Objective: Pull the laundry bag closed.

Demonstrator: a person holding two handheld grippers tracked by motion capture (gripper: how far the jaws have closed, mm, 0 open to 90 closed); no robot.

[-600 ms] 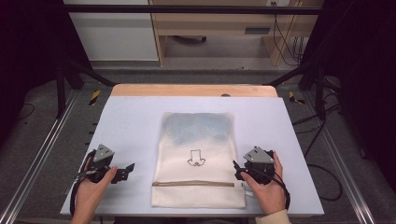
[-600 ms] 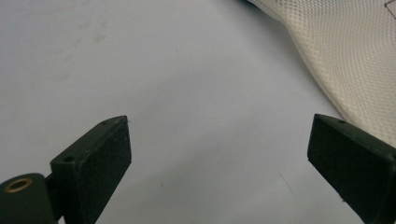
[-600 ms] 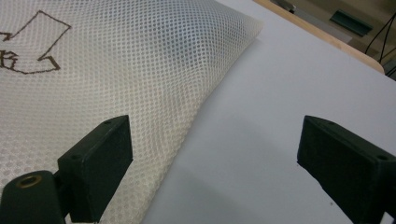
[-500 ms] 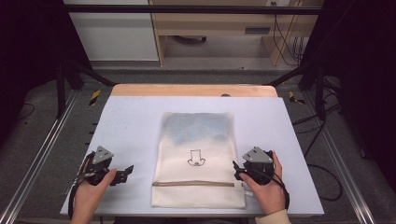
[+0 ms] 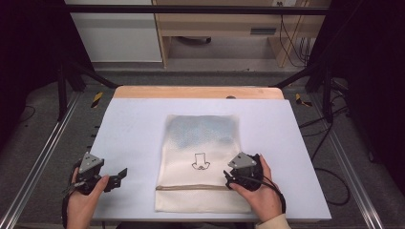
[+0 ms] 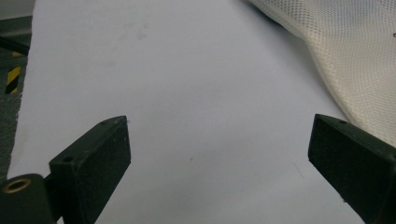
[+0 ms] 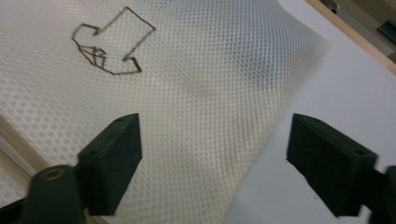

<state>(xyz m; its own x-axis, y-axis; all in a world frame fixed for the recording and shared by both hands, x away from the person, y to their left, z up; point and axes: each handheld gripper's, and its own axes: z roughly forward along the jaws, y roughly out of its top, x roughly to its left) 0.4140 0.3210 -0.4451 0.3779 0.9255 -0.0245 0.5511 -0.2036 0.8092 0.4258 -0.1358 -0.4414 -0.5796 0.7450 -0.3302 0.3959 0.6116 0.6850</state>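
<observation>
Both grippers stay put: left gripper (image 5: 119, 175) and right gripper (image 5: 228, 177) gape empty over white table (image 5: 133, 129), mesh bag (image 5: 203, 138) unmoved.

High view overlooks table (image 5: 143, 124); tongs cameras skim it closely

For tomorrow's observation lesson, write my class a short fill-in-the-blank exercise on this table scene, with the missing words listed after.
1. The cream mesh bag lies flat on the ____ table.
2. The drawing on the bag is an ____.
3. The jaws of the left gripper stand ____.
4. The right gripper is at the bag's ____ edge.

Missing words: white; arrow; open; right
</observation>
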